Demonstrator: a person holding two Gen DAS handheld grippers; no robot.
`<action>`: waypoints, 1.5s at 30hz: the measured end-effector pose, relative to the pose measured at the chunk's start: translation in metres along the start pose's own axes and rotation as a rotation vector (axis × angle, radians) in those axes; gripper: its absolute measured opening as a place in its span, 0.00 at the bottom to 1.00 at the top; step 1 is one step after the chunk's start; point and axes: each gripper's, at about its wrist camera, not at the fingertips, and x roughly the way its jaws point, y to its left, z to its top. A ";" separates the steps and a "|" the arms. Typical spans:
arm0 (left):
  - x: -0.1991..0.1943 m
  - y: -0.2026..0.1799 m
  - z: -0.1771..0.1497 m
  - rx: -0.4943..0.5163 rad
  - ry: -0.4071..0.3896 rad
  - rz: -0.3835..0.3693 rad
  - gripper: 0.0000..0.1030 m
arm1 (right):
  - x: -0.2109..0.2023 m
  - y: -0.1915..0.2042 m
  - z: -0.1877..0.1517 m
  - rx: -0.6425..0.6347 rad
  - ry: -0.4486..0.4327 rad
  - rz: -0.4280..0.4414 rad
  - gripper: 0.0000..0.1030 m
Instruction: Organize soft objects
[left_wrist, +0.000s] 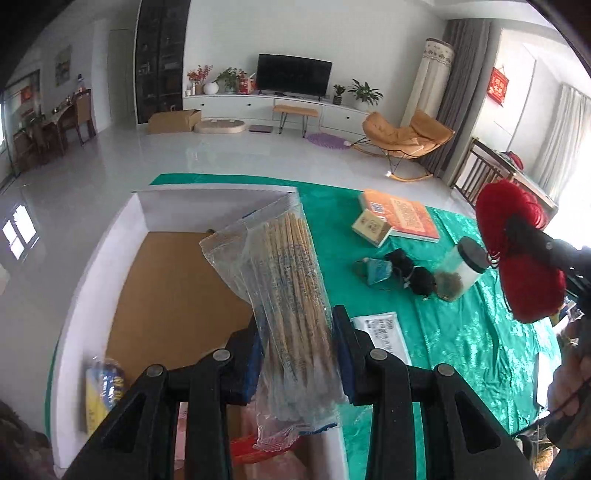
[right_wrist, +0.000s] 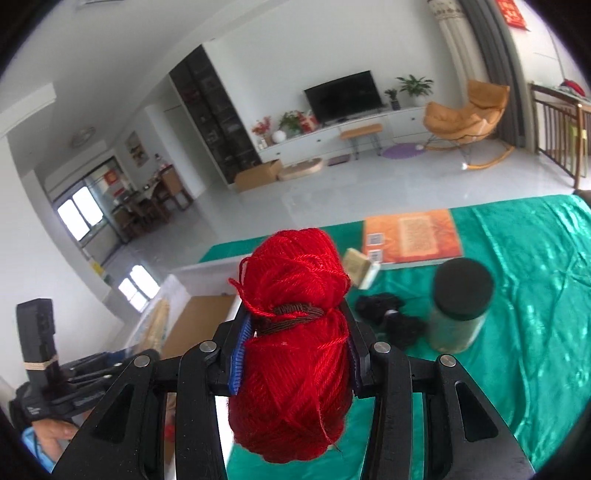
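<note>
Two grippers work over a table draped in shiny green cloth (left_wrist: 472, 332). At nine o'clock on it sits a white-walled cardboard box with a brown floor (left_wrist: 166, 295). The left gripper (left_wrist: 297, 354) clamps a clear plastic bag of wooden sticks (left_wrist: 288, 280) above that box. The right gripper (right_wrist: 295, 343) squeezes a red yarn ball (right_wrist: 291, 332), held above the cloth at three o'clock of the box.

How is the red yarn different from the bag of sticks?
The red yarn is a fat, fuzzy bundle tied with a brown cord; the bag of sticks is long, flat and see-through. The yarn sits in the right claw, the bag in the left claw. Both are held up, pinched between blue pads.
</note>
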 end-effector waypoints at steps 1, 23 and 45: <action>-0.003 0.016 -0.006 -0.013 0.005 0.029 0.33 | 0.006 0.023 -0.004 -0.002 0.020 0.062 0.43; -0.001 -0.038 -0.062 0.016 -0.070 -0.103 0.98 | 0.025 -0.108 -0.167 0.035 0.157 -0.524 0.78; 0.101 -0.190 -0.087 0.303 0.104 0.066 0.98 | 0.010 -0.154 -0.196 0.076 0.166 -0.671 0.83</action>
